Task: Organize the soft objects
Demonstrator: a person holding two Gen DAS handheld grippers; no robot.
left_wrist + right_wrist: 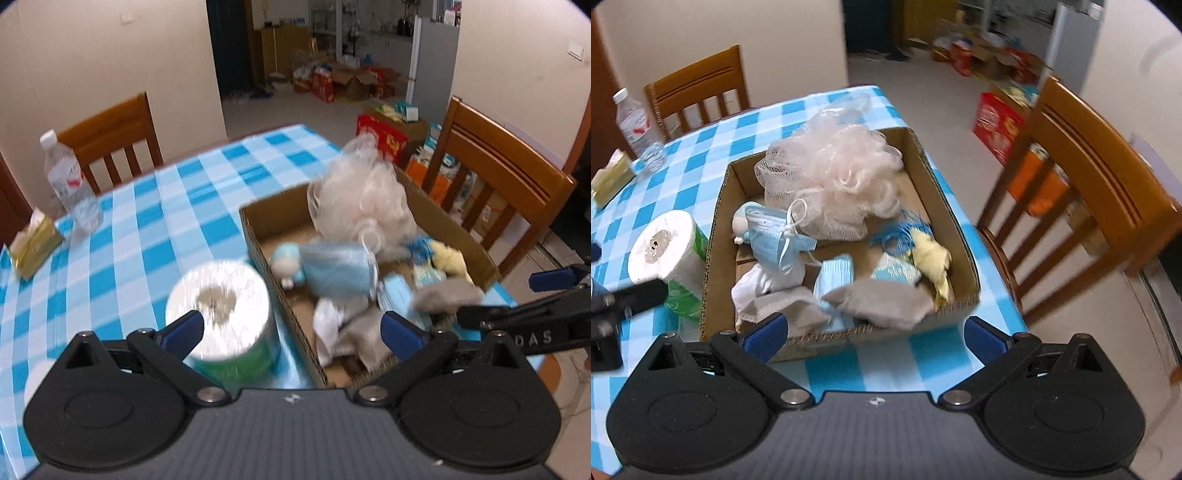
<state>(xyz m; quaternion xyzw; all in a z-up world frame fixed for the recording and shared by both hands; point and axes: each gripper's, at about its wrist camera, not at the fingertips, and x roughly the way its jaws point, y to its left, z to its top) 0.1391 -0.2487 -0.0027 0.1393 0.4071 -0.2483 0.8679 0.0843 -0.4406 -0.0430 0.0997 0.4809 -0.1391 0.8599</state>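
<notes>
Cardboard box (960,236) holds loofah (834,173), masks (775,236), socks (882,299).

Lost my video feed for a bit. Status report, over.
Left gripper and right gripper both open, empty. Soft items piled in cardboard box; toilet roll outside it on the table. Nothing blocking.

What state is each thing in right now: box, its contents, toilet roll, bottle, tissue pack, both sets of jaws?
Cardboard box: open-topped, on table, filled.
Bath pouf: inside box, at far end.
Face mask: crumpled, in box.
Grey cloth: in box, by near wall.
Toilet roll: upright on table, outside box.
Water bottle: upright, capped.
Tissue pack: open, a tissue sticking out.
Left gripper: jaws open, empty.
Right gripper: jaws open, empty.
</notes>
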